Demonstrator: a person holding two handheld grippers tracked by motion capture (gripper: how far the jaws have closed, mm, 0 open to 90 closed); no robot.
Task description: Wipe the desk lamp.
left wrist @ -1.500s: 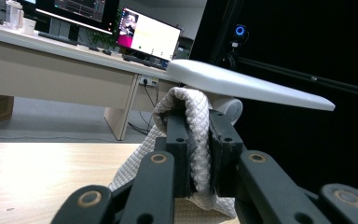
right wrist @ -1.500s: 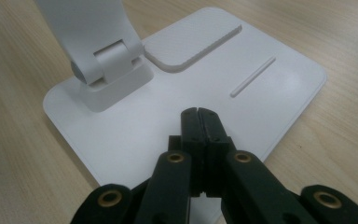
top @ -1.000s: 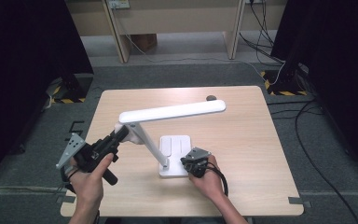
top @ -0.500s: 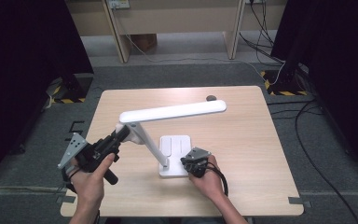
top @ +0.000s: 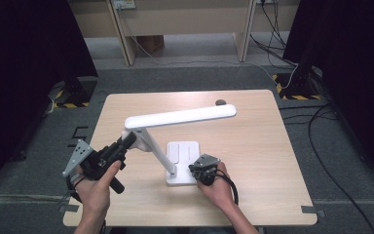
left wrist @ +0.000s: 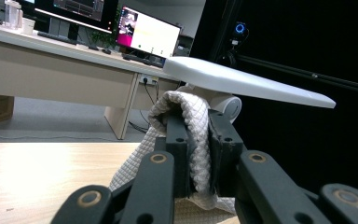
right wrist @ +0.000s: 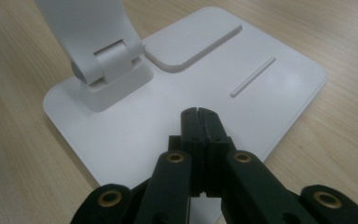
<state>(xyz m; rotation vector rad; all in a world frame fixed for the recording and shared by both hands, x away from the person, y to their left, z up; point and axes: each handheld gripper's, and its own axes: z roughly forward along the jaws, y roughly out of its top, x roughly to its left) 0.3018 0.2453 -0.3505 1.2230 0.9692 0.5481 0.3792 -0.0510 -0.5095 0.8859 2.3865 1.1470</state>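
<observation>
White quilted cloth (left wrist: 193,135) is pinched between the jaws of the left tool (top: 126,143), folded over their tips and pressed against the hinge where the lamp (top: 180,117) arm meets its head. In the left gripper view the cloth's lower end is cut off behind the jaws, and the hinge is mostly hidden by the cloth. From the high view the cloth is too small to make out; the left tool sits there above the counter's (top: 253,146) left edge, near the front. The lamp's flat base (right wrist: 279,88) rests near the middle of the front half of the counter, its head reaching toward the far edge. The right tool (right wrist: 199,114) has its jaws closed together on nothing, tips down on the base's front right corner. A hand (top: 219,185) covers most of that tool from above. A small dark object (top: 220,102) near the far edge is too small to identify.
</observation>
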